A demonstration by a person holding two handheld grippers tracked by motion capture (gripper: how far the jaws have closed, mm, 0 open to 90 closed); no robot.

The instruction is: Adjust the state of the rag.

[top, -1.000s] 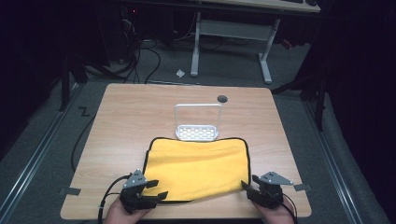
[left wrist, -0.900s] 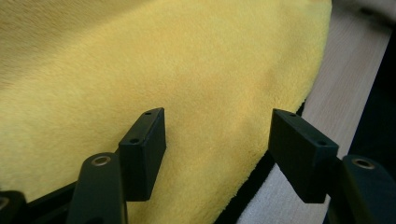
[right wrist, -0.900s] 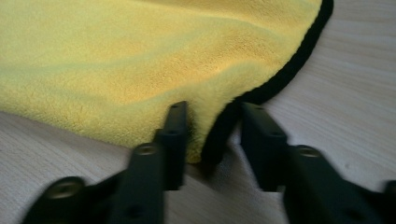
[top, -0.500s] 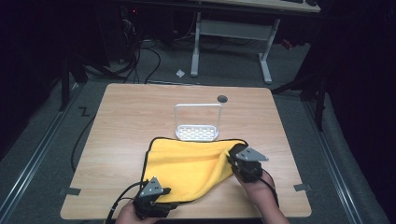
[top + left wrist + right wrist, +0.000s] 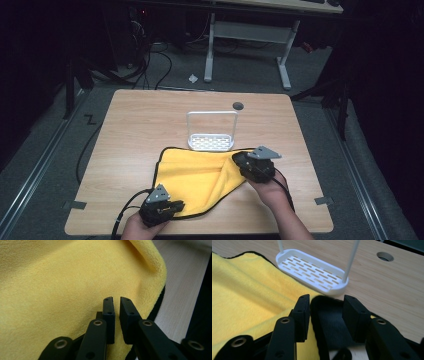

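On the wooden table point(image 5: 150, 125) lies a yellow cloth point(image 5: 195, 175). The right gripper point(image 5: 241, 161), jaws wide, carries a corner inward; the left gripper point(image 5: 176, 206) pinches the near edge. I judge folding is underway; next, lay the corner down.

A yellow cloth point(image 5: 200, 175) with a black edge and black underside lies on the wooden table point(image 5: 140, 125), its far edge touching a small white slotted rack point(image 5: 211, 142) with a tall wire handle. The cloth's right near corner is folded over toward the middle, black side showing, and lifted. Its left near edge lies at the table's near side
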